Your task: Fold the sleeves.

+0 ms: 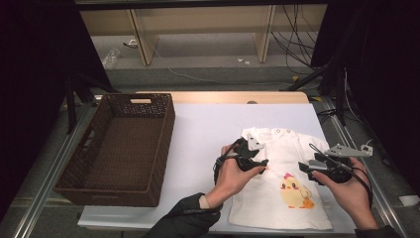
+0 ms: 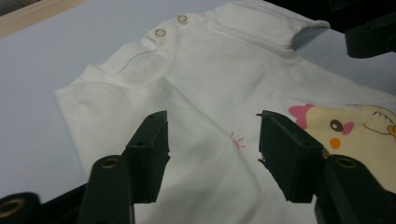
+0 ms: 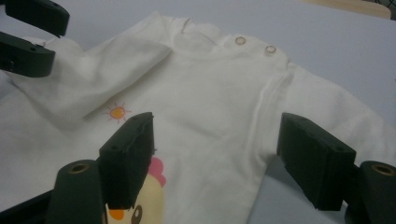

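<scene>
Hovering over the white shirt at the lower right of the high view, your left gripper and right gripper both have jaws spread, pinching nothing. The shirt lies collar-up toward the frame's top; its right sleeve sits between your right jaws, so that hand looks nearer a grab, while the wicker basket waits at left.

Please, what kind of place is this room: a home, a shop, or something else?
Probably a lab or recording workspace, not a home. A white table sits in a metal frame, loose cables run over a bare floor, and a person holds a left claw and a right claw above a shirt.
</scene>
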`<state>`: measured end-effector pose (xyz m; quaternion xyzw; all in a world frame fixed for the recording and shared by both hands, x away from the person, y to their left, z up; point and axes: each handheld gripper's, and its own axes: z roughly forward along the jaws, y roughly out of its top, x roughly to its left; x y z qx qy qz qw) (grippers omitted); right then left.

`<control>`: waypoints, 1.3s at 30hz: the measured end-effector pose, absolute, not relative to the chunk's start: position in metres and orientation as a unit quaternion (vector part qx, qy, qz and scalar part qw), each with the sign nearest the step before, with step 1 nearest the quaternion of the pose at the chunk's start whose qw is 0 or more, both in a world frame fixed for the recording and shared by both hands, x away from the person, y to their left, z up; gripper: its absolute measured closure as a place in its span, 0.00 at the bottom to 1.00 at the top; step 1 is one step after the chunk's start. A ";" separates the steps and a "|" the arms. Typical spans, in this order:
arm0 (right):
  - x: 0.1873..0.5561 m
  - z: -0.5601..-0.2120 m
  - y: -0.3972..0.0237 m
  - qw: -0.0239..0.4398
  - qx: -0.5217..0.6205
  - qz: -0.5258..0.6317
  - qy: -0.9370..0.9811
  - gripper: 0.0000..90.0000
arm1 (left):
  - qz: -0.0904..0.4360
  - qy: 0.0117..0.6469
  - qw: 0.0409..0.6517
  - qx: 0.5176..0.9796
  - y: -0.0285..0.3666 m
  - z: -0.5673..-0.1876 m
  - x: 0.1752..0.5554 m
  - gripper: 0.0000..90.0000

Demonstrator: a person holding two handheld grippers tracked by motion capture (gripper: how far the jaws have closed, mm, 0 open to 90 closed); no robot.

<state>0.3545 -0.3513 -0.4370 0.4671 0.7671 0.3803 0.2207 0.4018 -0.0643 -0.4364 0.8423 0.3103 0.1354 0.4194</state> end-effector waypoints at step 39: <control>0.355 -0.438 -0.349 0.217 0.467 0.373 0.772 0.31 | 0.136 0.347 0.324 0.869 -0.001 -0.481 0.407 0.87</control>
